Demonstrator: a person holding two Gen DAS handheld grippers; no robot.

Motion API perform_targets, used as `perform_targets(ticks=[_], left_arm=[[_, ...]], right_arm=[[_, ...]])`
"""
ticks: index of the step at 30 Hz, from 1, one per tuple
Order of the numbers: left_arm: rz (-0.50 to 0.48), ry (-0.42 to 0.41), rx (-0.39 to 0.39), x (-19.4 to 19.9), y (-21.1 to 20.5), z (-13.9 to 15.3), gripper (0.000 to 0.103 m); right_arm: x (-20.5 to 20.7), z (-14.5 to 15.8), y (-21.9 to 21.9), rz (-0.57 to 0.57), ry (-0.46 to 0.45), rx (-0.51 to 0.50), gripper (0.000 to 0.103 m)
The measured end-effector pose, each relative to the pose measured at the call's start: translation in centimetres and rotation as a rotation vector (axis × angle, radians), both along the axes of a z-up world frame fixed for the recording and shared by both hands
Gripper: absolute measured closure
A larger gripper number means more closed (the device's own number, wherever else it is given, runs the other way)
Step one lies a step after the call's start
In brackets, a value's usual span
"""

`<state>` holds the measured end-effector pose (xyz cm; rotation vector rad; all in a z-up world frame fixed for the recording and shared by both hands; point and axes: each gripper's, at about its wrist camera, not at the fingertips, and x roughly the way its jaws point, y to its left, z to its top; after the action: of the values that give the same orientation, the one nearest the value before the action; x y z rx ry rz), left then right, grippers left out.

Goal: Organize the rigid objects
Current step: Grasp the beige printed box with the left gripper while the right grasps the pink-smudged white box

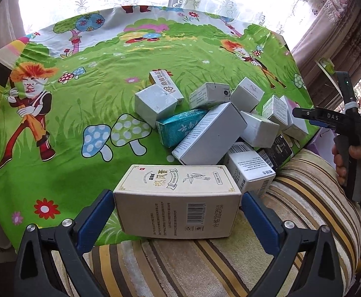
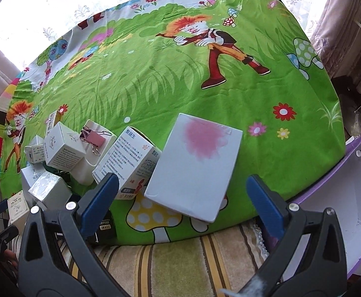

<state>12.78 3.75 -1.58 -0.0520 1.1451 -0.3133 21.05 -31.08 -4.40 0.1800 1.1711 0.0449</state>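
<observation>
Boxes are the job, and your left gripper [image 1: 178,206] has its blue fingers [image 1: 98,212] clenched on the ends of a beige medicine box [image 1: 178,203], held at the near edge of the green cartoon cloth [image 1: 81,113]. Just beyond it sits the jumbled pile of small boxes [image 1: 215,121], a teal box [image 1: 178,128] among them. Your right gripper [image 2: 180,203] is spread wide and released, its fingers [image 2: 264,203] either side of a white box with a pink stain [image 2: 195,163] without touching it. A pink binder clip [image 2: 92,138] lies on the pile.

Black box [image 1: 277,152] mostly buried under the white boxes; purple tray [image 2: 341,198] cut off at frame edge; small print unreadable.
</observation>
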Motion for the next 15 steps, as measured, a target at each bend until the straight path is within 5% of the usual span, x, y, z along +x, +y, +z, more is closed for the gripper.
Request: perform_targets(ticks=[2, 5, 10, 12, 15], left_arm=[[0.006, 0.009, -0.036, 0.3, 0.5, -0.2, 0.0], [0.003, 0.013, -0.038, 0.4, 0.3, -0.3, 0.0], [-0.005, 0.036, -0.013, 0.9, -0.2, -0.8, 0.0], [-0.018, 0.051, 0.007, 1.2, -0.7, -1.4, 0.0], [-0.018, 0.078, 0.019, 1.7, -1.1, -2.2, 0.0]], right_arm=[[0.3, -0.4, -0.1, -0.003, 0.01, 0.006, 0.004], [0.6, -1.2, -0.2, 0.002, 0.043, 0.025, 0.026], [0.1, -1.1, -0.1, 0.017, 0.023, 0.042, 0.03], [-0.2, -0.6, -0.3, 0.008, 0.004, 0.041, 0.05], [-0.7, -0.4, -0.6, 0.017, 0.002, 0.065, 0.055]])
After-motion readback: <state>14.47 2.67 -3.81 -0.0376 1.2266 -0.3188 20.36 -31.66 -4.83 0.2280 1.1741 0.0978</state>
